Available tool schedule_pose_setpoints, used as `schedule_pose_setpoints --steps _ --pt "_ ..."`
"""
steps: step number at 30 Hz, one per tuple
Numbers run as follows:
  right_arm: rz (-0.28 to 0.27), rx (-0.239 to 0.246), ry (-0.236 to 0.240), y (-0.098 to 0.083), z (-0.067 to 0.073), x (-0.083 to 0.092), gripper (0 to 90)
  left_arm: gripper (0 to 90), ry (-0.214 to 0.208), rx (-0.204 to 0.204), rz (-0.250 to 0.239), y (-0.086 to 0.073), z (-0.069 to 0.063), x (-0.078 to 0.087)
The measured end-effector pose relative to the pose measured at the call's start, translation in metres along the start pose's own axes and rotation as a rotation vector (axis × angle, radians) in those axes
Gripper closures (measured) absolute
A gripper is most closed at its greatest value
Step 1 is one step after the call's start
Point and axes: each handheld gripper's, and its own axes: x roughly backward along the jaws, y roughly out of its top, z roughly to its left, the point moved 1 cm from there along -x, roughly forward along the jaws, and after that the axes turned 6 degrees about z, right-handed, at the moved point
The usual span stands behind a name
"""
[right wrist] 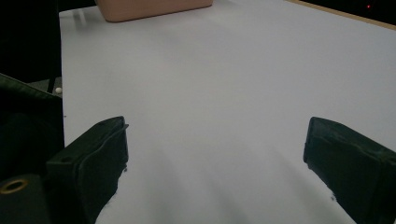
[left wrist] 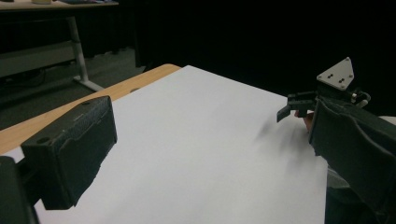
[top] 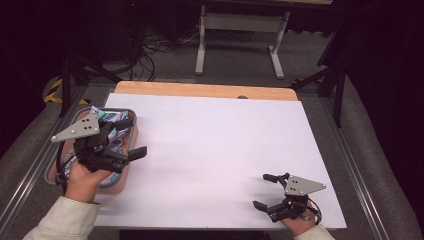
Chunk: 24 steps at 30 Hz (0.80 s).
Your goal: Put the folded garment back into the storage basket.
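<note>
Half of the patterned cloth (top: 116, 131) in the pink tray (top: 121, 180) at the left edge of the high view is hidden from me by the left gripper (top: 131, 138), so I cannot make out how it lies. That gripper hovers just over the tray, jaws wide and holding nothing, pointing right across the white table (top: 215, 150). At lower right, the right gripper (top: 265, 191) sits low near the table's front edge, jaws spread wide and empty, aimed left toward the tray.

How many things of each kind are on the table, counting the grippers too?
Grippers: 2, the left gripper and the right gripper, both open.
Trays: 1, a pink tray.
Patterned cloth: 1, the cloth in the tray.
Total: 4.
</note>
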Motion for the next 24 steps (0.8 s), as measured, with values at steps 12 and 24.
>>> schedule_pose_setpoints --steps 12,24 --pt "-0.001 0.0 0.0 0.0 0.0 0.0 7.0 1.7 0.01 0.013 0.001 -0.029 -0.01 -0.027" --pt "-0.002 -0.001 -0.001 0.0 0.0 0.0 7.0 1.1 0.014 0.026 0.019 -0.055 -0.023 -0.05"
